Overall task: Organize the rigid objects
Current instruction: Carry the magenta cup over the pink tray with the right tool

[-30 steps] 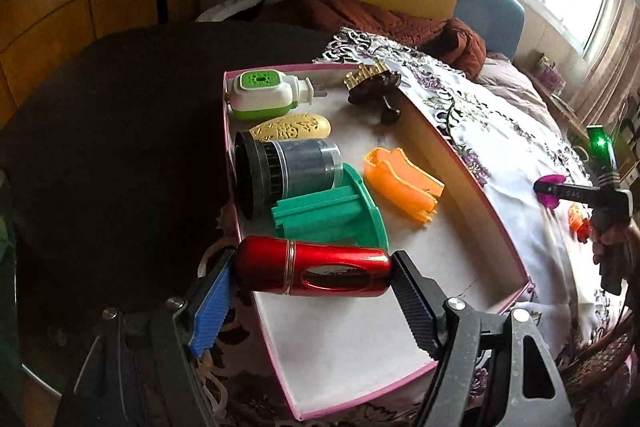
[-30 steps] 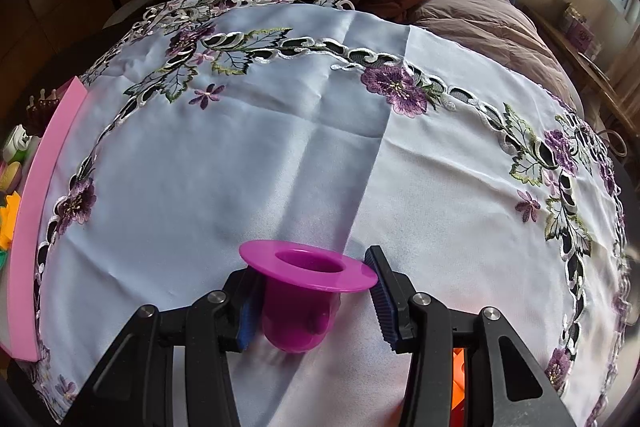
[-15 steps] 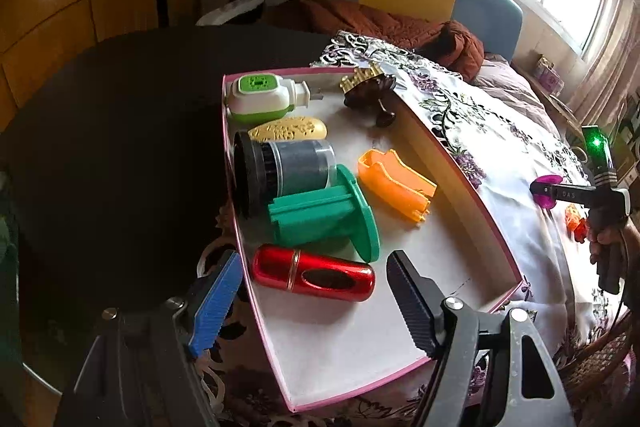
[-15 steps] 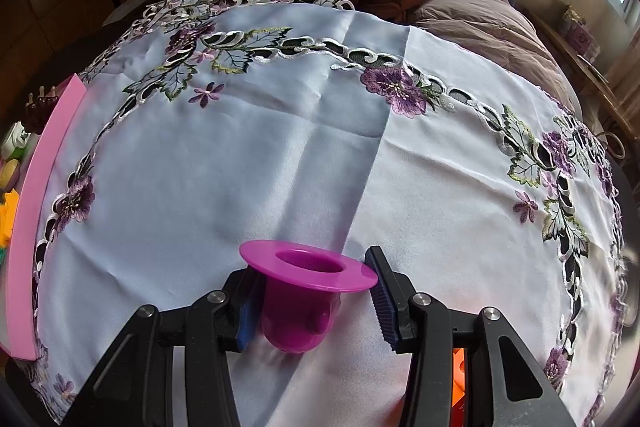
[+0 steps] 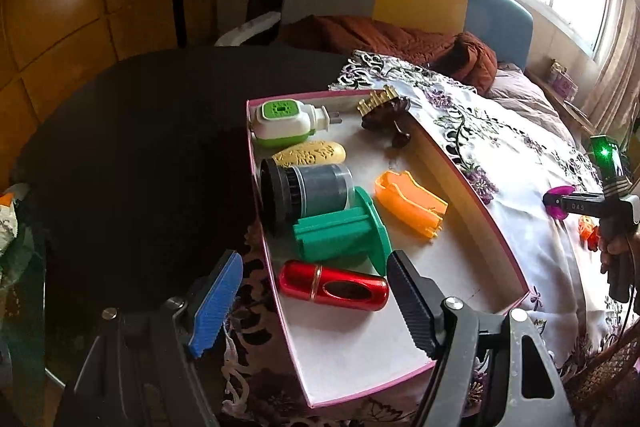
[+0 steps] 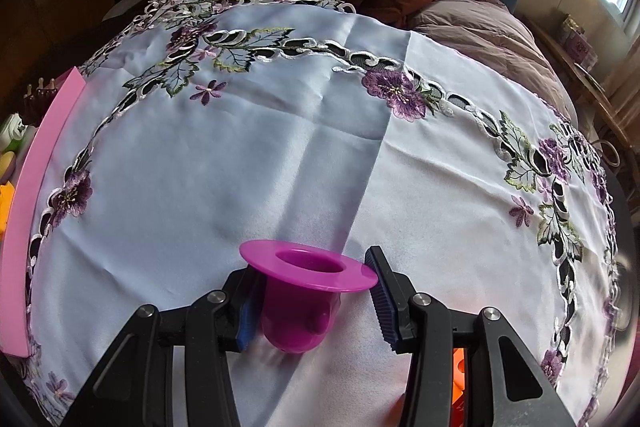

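Note:
A red metallic cylinder (image 5: 334,285) lies on the floor of the pink-rimmed box (image 5: 472,183), just in front of a green spool (image 5: 340,233). My left gripper (image 5: 314,303) hovers over it, open, with both pads clear of it. Further back in the box are a dark jar (image 5: 304,191), an orange piece (image 5: 410,203), a yellow oval (image 5: 310,153), a green-and-white plug-in (image 5: 282,121) and a brown comb (image 5: 384,111). My right gripper (image 6: 310,299) is shut on a purple flanged cup (image 6: 280,269) just above the tablecloth; the same cup (image 5: 558,191) shows at far right in the left wrist view.
The white embroidered tablecloth (image 6: 240,155) covers the table right of the box, whose pink wall (image 6: 36,179) is at its left edge. An orange object (image 6: 460,375) lies under my right gripper. Dark tabletop (image 5: 140,147) lies left of the box. A sofa with a brown blanket (image 5: 384,35) stands behind.
My left gripper let go of the red cylinder, which now rests in the box, and drew back from it. The right gripper and the purple cup have not moved.

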Demonstrator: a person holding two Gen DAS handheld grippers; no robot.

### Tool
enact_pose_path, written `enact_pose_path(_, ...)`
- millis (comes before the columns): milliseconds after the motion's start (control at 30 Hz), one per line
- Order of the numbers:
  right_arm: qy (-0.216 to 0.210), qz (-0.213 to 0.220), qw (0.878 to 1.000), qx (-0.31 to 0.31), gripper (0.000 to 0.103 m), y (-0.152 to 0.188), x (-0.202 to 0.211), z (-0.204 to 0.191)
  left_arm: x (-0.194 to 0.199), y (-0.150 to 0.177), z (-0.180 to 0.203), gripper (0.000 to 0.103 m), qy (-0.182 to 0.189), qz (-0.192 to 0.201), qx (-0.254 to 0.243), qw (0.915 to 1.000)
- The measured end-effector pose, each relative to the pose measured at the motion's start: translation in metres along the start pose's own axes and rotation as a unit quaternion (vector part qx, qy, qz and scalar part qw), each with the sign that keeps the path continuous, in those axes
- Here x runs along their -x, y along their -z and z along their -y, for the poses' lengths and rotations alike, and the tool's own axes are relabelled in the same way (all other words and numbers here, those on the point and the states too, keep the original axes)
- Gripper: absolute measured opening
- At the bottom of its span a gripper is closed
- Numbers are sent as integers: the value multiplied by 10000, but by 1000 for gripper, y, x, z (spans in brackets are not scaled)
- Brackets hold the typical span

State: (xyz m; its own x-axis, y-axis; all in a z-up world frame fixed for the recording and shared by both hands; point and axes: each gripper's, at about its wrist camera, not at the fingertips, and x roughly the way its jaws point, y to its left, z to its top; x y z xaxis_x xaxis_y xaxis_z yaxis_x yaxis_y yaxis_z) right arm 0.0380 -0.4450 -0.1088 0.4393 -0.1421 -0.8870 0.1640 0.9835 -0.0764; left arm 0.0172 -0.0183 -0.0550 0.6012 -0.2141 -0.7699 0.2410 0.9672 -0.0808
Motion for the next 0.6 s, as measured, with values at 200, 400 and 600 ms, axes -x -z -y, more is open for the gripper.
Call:
enact_pose_path(200,179,-22,9998,13,47,-1,3,-5,5,0,-2,75,-26,65,-9,10000)
enact_pose_path(400,373,-69,9993,-60,47,0,8,-13,6,0,-6,75,10,85,32,10000)
enact_pose_path(600,318,15,9992,-250,47,0,22,-19,8,1,-9,75,25,125,66,9999)
